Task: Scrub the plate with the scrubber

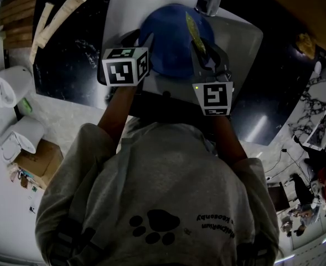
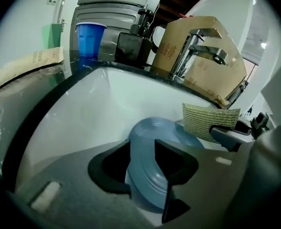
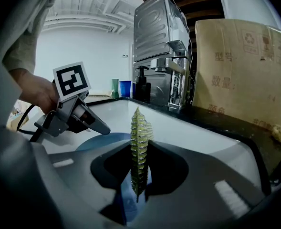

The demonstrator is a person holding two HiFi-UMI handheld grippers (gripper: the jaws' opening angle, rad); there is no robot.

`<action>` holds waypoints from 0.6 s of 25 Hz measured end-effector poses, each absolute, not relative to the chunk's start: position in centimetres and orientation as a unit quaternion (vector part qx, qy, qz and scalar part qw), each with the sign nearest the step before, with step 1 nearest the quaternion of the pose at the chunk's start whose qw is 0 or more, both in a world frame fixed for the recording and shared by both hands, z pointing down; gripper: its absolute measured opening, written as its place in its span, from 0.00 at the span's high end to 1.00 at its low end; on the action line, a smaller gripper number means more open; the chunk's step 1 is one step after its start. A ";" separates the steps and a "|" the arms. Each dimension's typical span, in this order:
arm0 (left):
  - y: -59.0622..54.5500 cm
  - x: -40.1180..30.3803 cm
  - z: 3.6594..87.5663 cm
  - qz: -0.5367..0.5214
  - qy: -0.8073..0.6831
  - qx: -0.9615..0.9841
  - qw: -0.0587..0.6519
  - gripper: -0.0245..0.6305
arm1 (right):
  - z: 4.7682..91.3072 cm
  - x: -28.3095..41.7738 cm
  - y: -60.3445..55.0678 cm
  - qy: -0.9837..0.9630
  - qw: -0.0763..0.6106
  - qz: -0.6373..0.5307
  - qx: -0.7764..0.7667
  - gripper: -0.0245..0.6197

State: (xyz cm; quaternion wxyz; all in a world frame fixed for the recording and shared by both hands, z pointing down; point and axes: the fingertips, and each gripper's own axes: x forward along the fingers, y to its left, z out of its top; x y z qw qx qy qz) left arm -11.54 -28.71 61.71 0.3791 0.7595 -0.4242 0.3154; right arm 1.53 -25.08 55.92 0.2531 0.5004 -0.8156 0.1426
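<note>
Left gripper view: your left gripper gapes wide around the rim of the blue plate — over that plate, your right gripper pinches the scrubber tight.

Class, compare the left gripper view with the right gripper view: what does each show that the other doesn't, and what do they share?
Left gripper view only: the right hand-held gripper from outside, clamped on the scrubber. Right gripper view only: the left hand-held gripper, its marker cube and the hand holding it. Both: the blue plate in the white sink, the scrubber, a blue cup.
</note>
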 end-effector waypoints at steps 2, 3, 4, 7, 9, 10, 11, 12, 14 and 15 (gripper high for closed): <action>-28.8 -11.8 62.2 0.321 -0.431 0.752 0.383 0.71 | 55.8 1.6 -25.2 -0.815 0.251 0.147 0.502 0.85; -28.9 -11.9 62.5 0.322 -0.434 0.748 0.386 0.71 | 55.7 1.6 -25.2 -0.814 0.249 0.151 0.503 0.85; -28.9 -12.0 62.9 0.323 -0.436 0.743 0.392 0.71 | 55.6 1.6 -25.3 -0.813 0.246 0.154 0.504 0.85; -28.7 -12.2 64.2 0.328 -0.439 0.726 0.416 0.71 | 55.2 1.2 -25.2 -0.821 0.235 0.149 0.499 0.85; -28.4 -12.4 65.0 0.340 -0.439 0.714 0.426 0.71 | 55.0 1.1 -25.2 -0.825 0.229 0.146 0.496 0.85; -28.3 -12.5 65.4 0.349 -0.439 0.709 0.428 0.71 | 55.0 1.1 -25.2 -0.825 0.228 0.147 0.496 0.85; -28.1 -12.6 65.6 0.358 -0.438 0.705 0.428 0.71 | 55.0 1.1 -25.2 -0.824 0.227 0.147 0.498 0.85; -28.0 -12.6 65.9 0.366 -0.436 0.703 0.427 0.71 | 54.9 1.2 -25.2 -0.823 0.226 0.148 0.499 0.85; -27.7 -12.5 66.2 0.376 -0.430 0.700 0.429 0.71 | 54.8 1.4 -25.2 -0.821 0.223 0.149 0.503 0.85; -27.6 -12.5 66.4 0.378 -0.428 0.698 0.432 0.71 | 54.7 1.4 -25.2 -0.820 0.221 0.149 0.505 0.85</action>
